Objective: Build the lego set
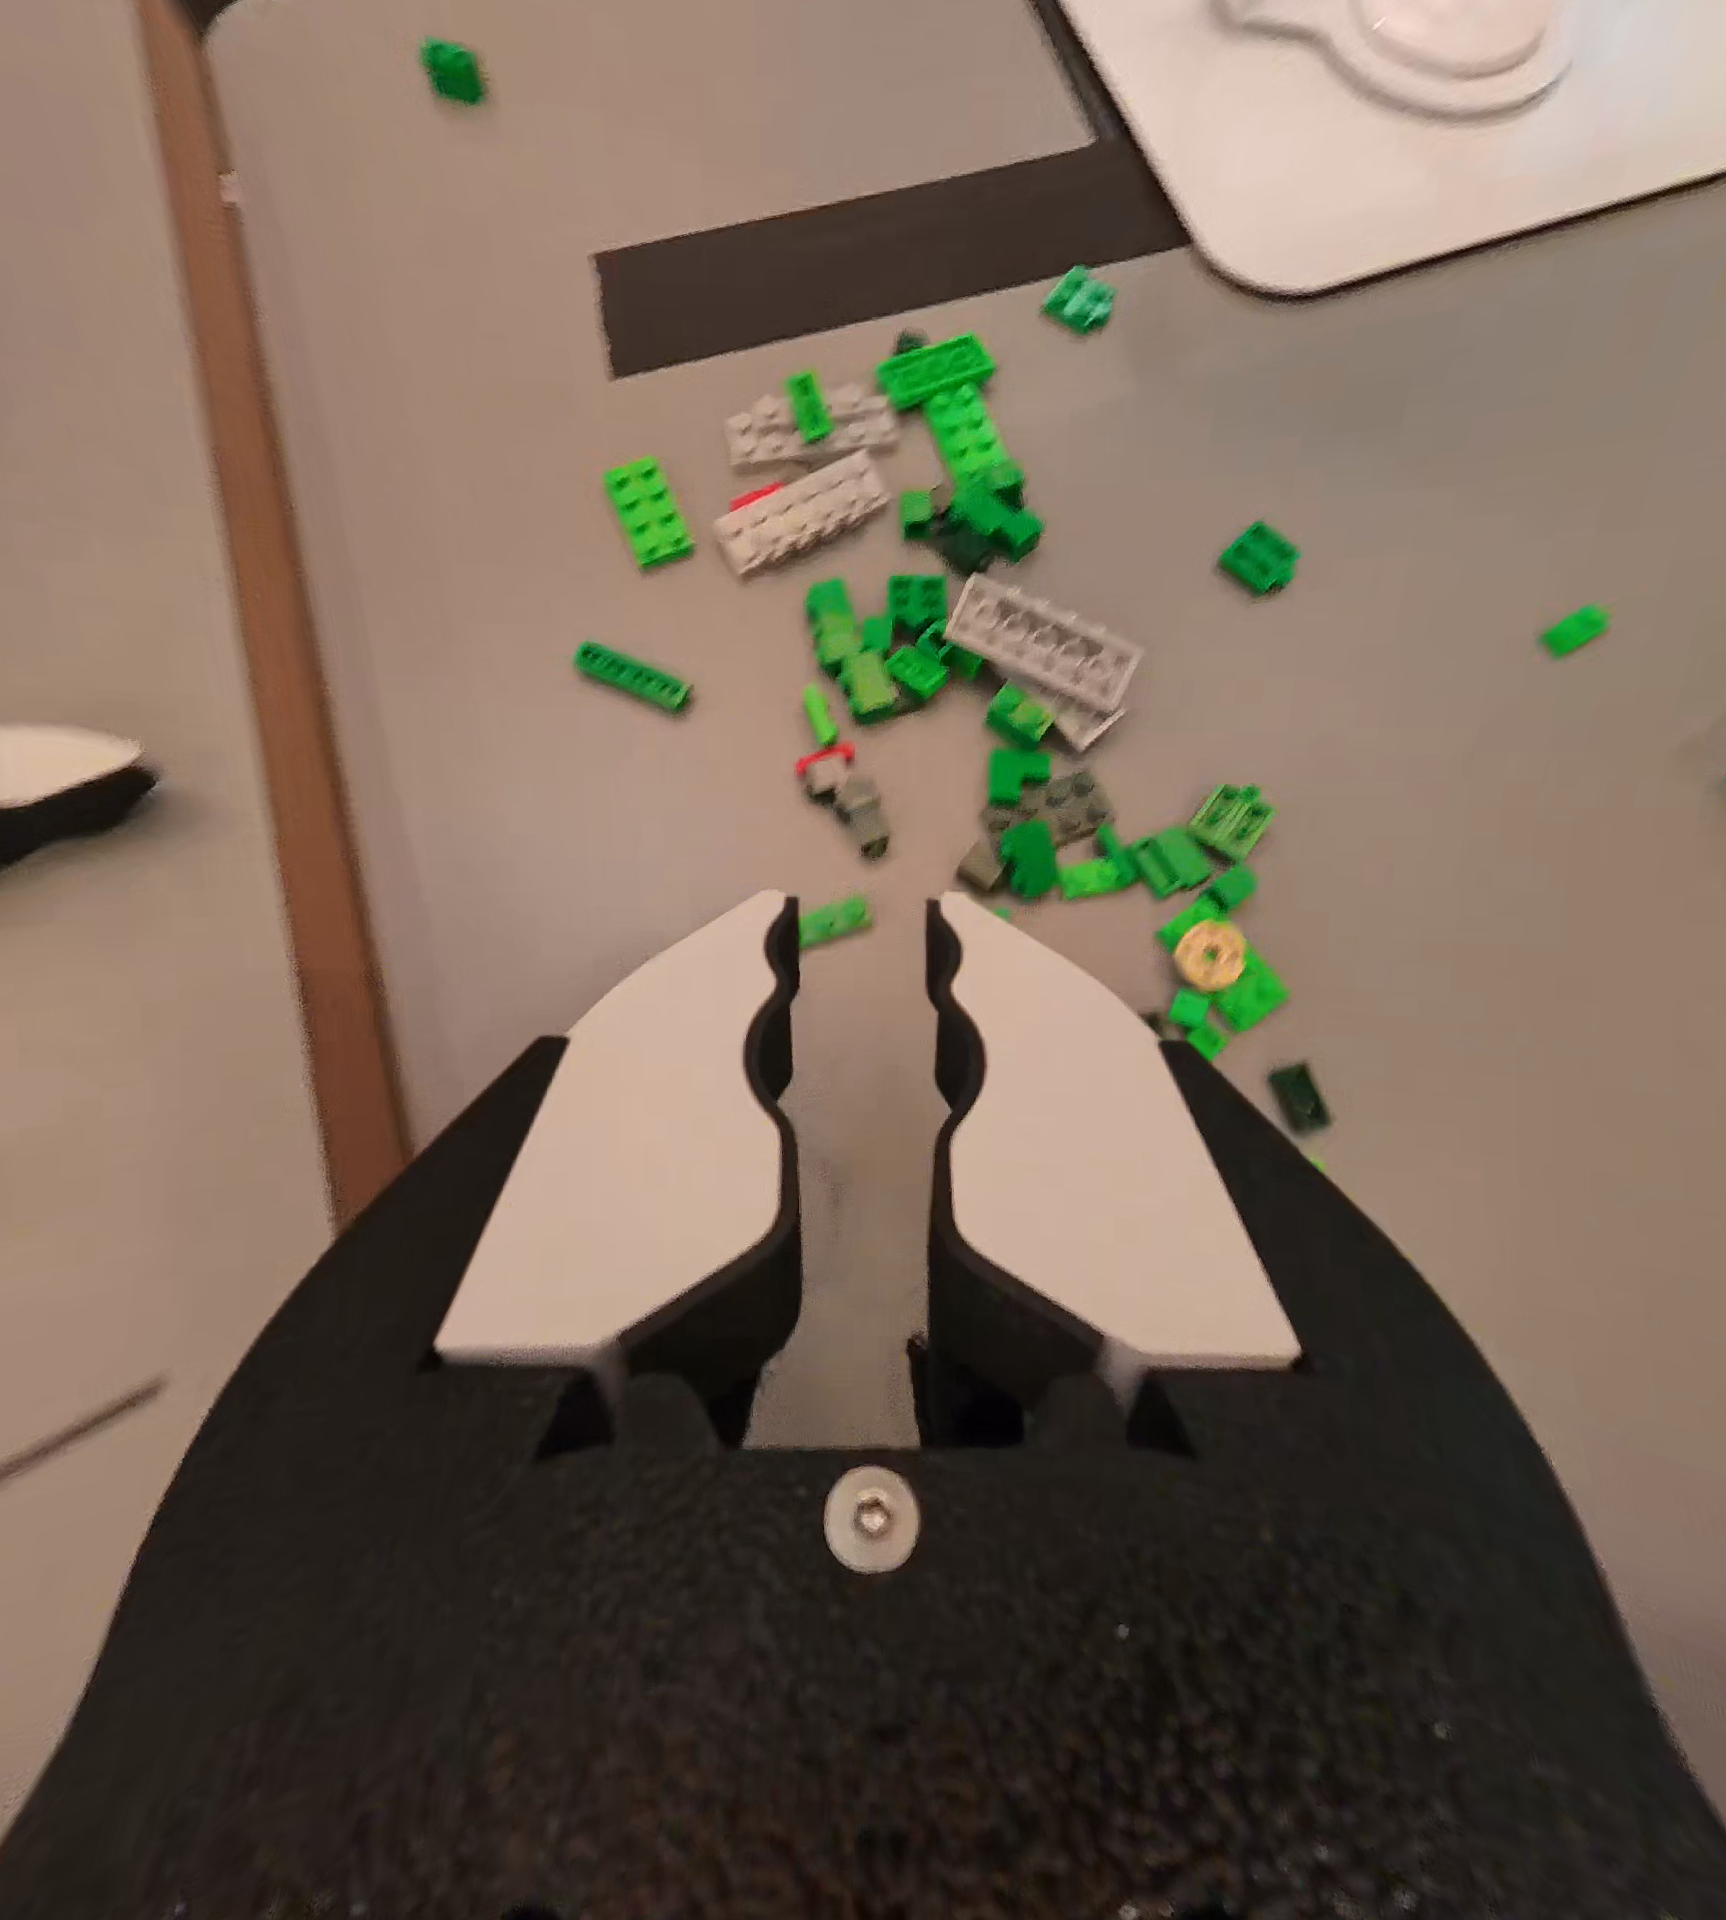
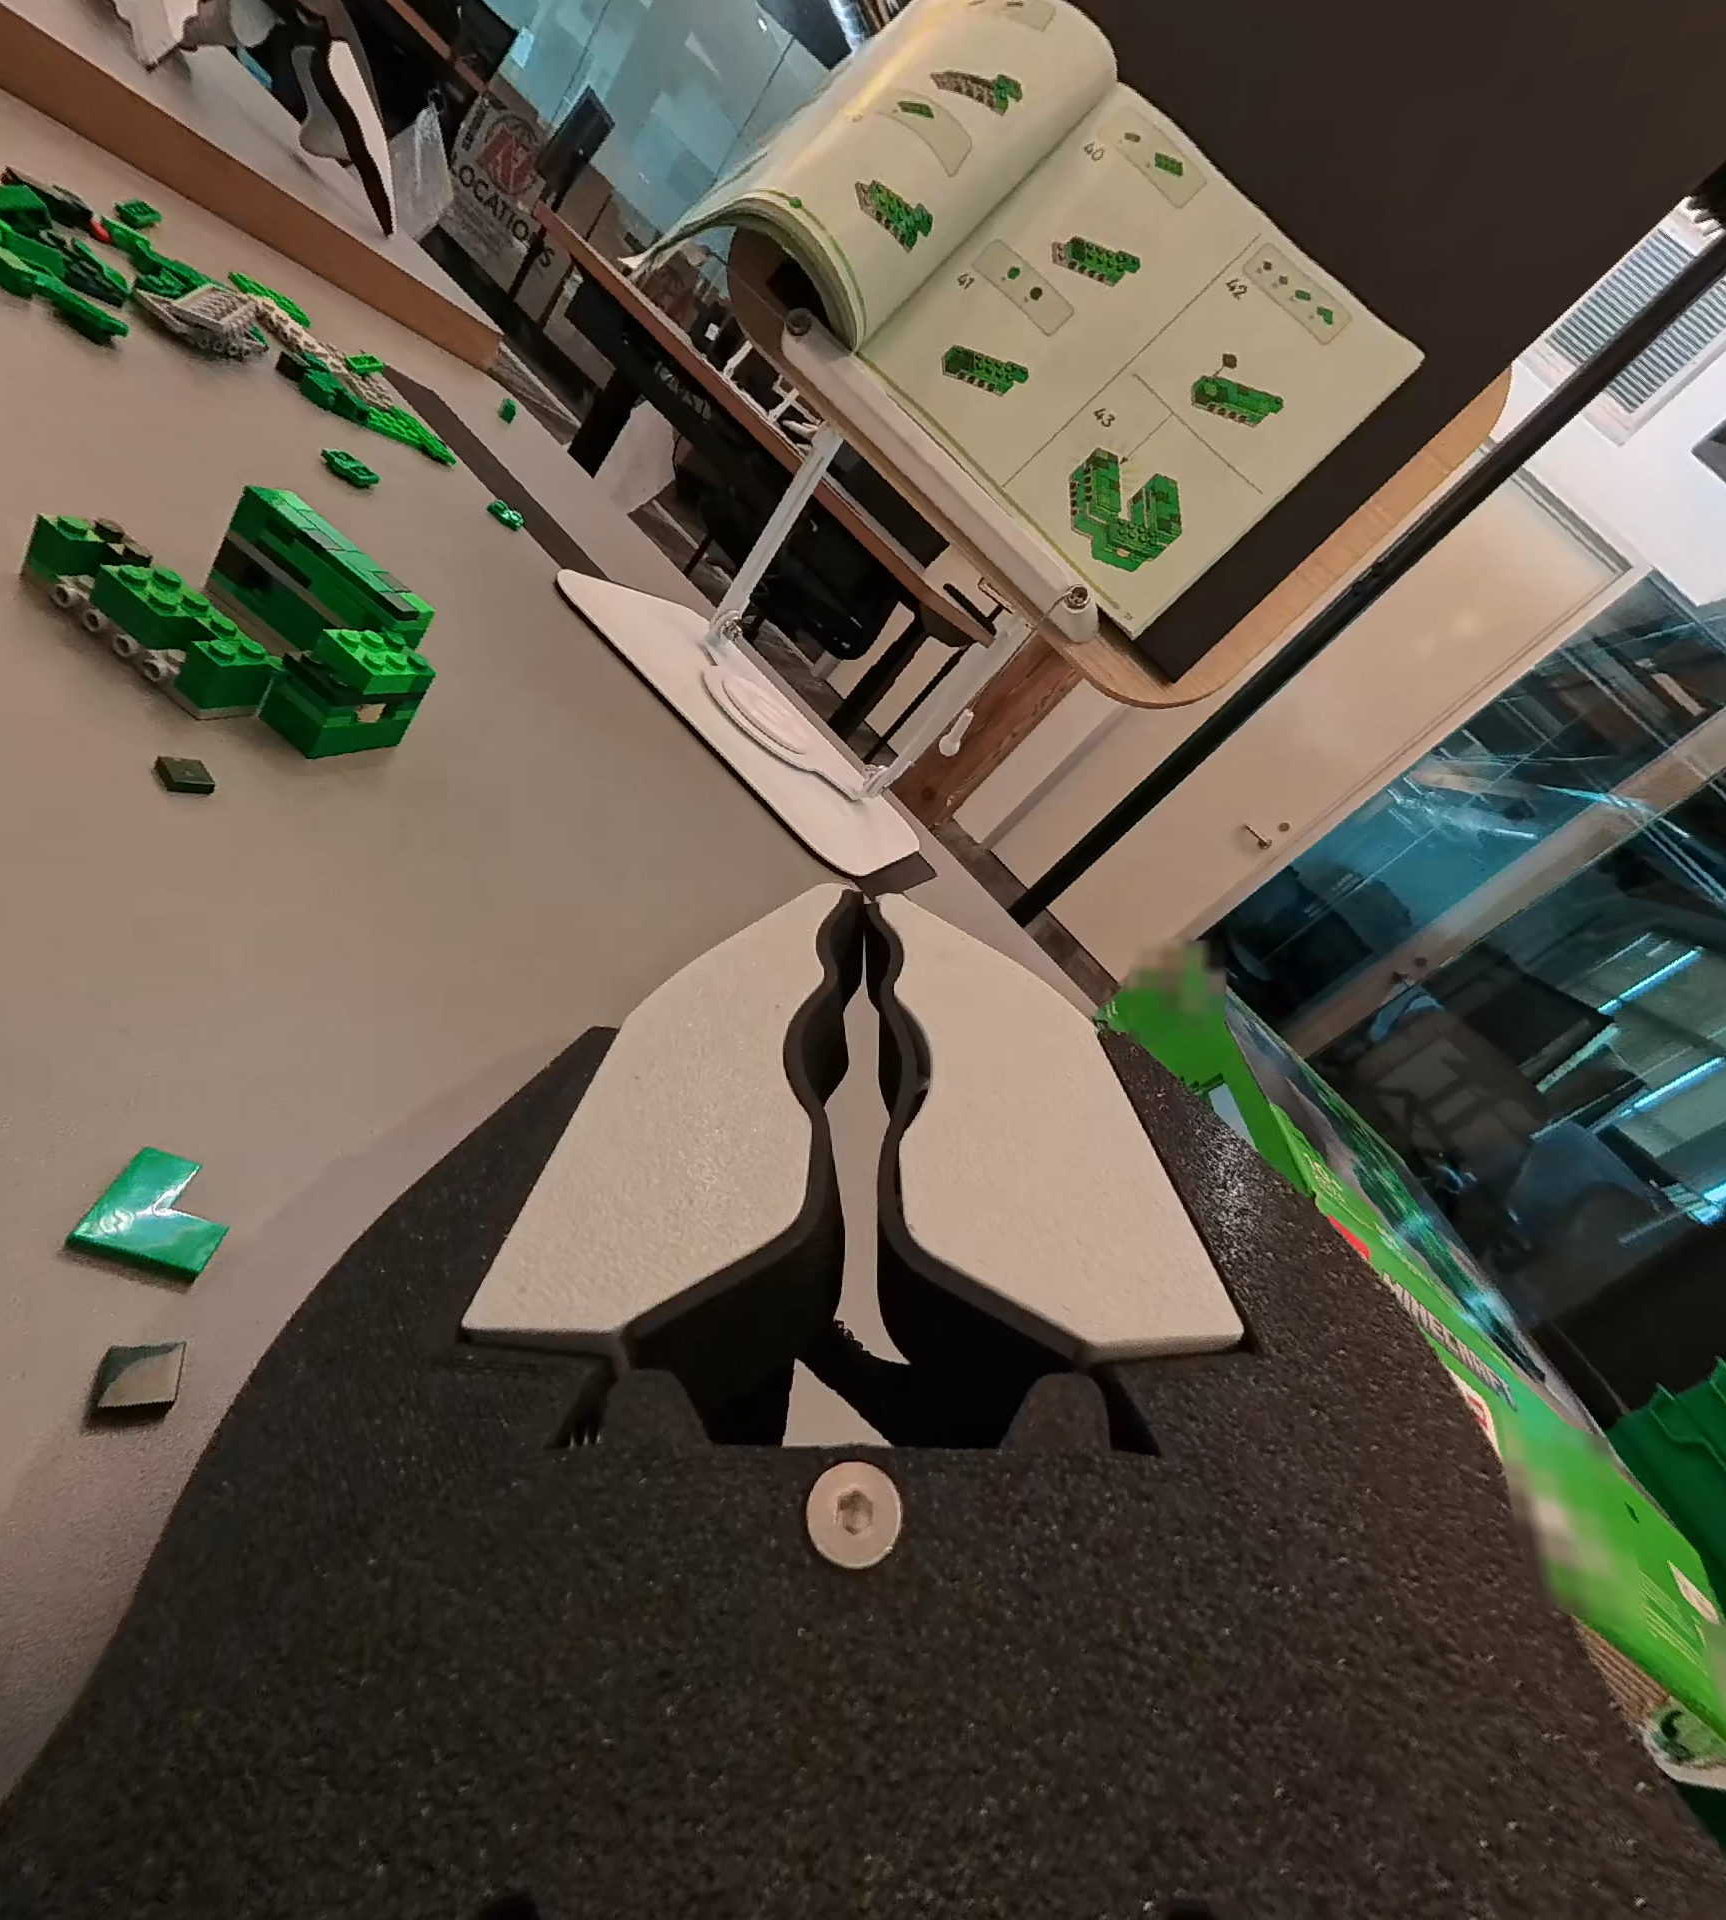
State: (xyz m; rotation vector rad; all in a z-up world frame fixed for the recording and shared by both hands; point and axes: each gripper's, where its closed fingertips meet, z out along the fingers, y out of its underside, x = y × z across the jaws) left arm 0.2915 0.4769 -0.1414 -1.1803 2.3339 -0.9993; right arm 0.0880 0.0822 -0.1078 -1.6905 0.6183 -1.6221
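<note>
A scatter of loose green and grey lego pieces (image 1: pixel 942 644) lies on the grey table, seen from above in the left wrist view. My left gripper (image 1: pixel 861 920) is open and empty, hovering above the near edge of the scatter, with a small green plate (image 1: pixel 835 921) just beyond its fingertips. In the right wrist view a partly built green and grey lego model (image 2: pixel 246 623) stands on the table at left. My right gripper (image 2: pixel 859 909) is shut and empty, apart from the model, low over the table. An open instruction booklet (image 2: pixel 1077 301) rests on a white stand (image 2: pixel 838 800).
A green lego box (image 2: pixel 1461 1382) stands at the right of the right gripper. A green L-shaped tile (image 2: pixel 147 1210) and small dark tiles (image 2: pixel 140 1374) lie near it. The table's wooden edge (image 1: pixel 246 582) runs along the left. The stand's white base (image 1: pixel 1441 145) sits at the far right. The tips of one gripper are about 45 cm away from the tips of the other. About 6 cm separates my left fingertips from the small green plate (image 1: pixel 835 921).
</note>
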